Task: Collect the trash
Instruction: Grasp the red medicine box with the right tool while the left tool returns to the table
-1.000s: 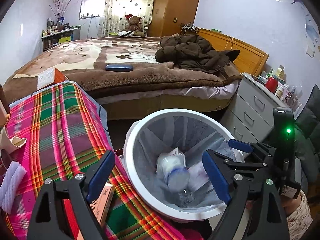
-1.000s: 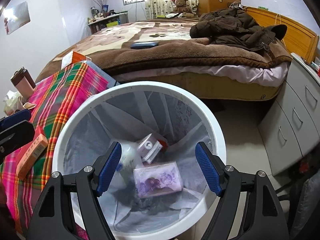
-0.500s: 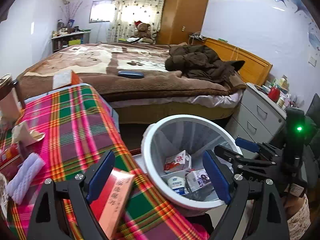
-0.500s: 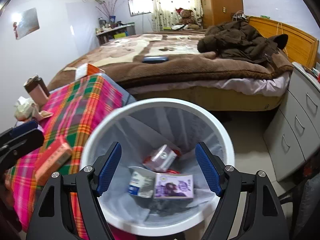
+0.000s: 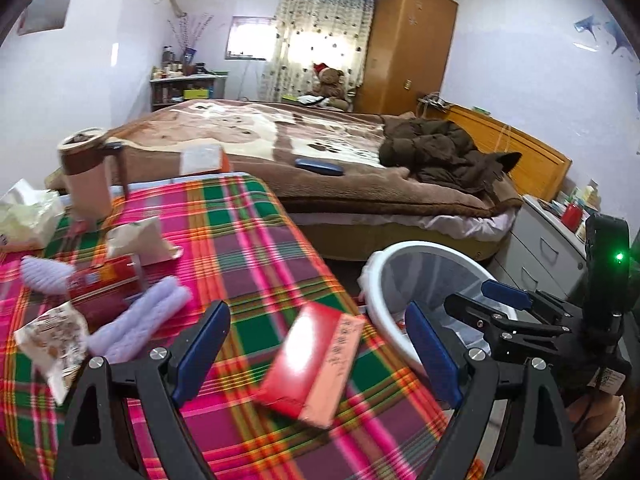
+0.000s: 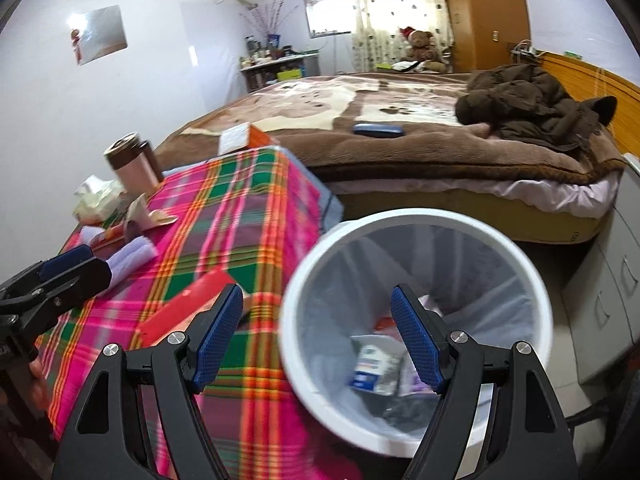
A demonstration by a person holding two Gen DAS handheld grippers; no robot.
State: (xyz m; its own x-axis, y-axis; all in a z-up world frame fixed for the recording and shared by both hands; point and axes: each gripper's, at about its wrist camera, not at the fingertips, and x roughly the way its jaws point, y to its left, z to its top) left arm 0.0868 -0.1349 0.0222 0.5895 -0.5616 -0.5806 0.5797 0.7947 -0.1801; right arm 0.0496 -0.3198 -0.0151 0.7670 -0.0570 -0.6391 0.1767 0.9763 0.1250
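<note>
A white bin with a clear liner stands beside the plaid-covered table; small boxes lie in its bottom. My right gripper is open and empty over the bin's left rim. My left gripper is open and empty above a red and pink box lying on the cloth near the table's edge. Further left on the table lie a lilac rolled cloth, a red packet, crumpled wrappers and torn paper. The bin's rim shows to the right of the left gripper.
A brown-lidded mug and a tissue pack stand at the table's far left. Behind is a bed with a brown coat. A grey drawer unit stands right of the bin.
Both grippers have swung left from over the bin toward the table. The left one now looks at the red box and the table litter; the bin has slid right in both views.
</note>
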